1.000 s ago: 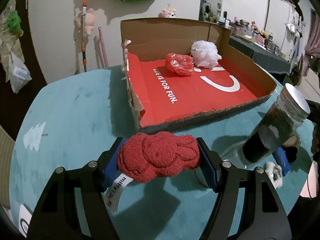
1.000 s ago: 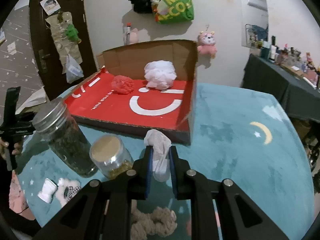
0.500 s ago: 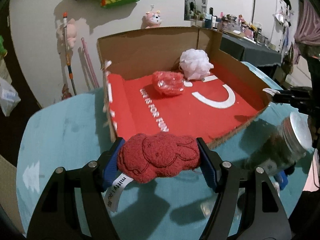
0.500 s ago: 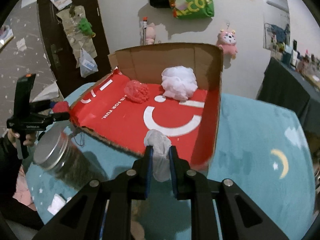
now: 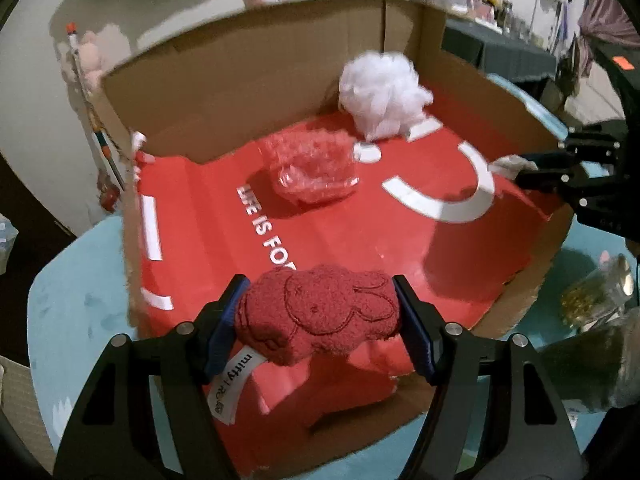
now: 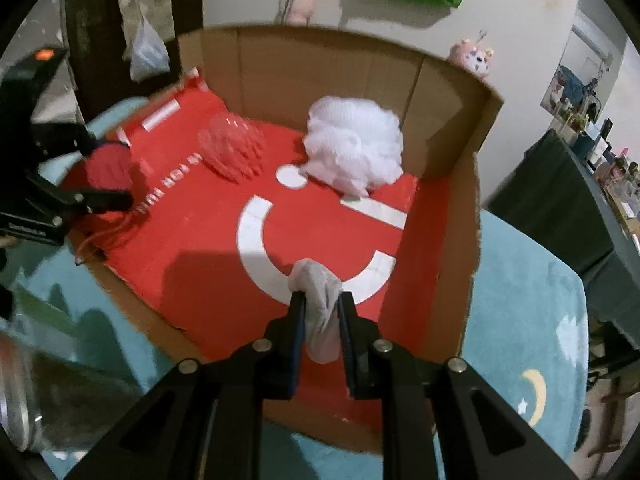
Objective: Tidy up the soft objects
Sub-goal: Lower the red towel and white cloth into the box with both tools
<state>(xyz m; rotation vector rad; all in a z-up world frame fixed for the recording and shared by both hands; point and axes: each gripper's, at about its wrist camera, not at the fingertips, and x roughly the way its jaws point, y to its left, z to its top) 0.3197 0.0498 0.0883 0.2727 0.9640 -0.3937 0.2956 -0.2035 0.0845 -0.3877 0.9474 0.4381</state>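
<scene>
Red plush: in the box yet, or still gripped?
Gripped. The left gripper holds the red plush above the box floor, unreleased.

A red fuzzy bunny plush (image 5: 318, 312) with a white tag hangs above the cardboard box's (image 5: 248, 76) near edge. A grey cloth (image 6: 320, 300) hangs over its red floor. Inside, a white pouf (image 6: 354, 148) and a crumpled red mesh (image 6: 234, 150) lie by the back wall.

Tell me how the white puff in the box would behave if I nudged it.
The white puff looks like bunched mesh, so probably very light and squashy. A nudge would likely dent it or scoot it across the box floor, not roll it far. It sits near the back wall, which should stop it.
</scene>
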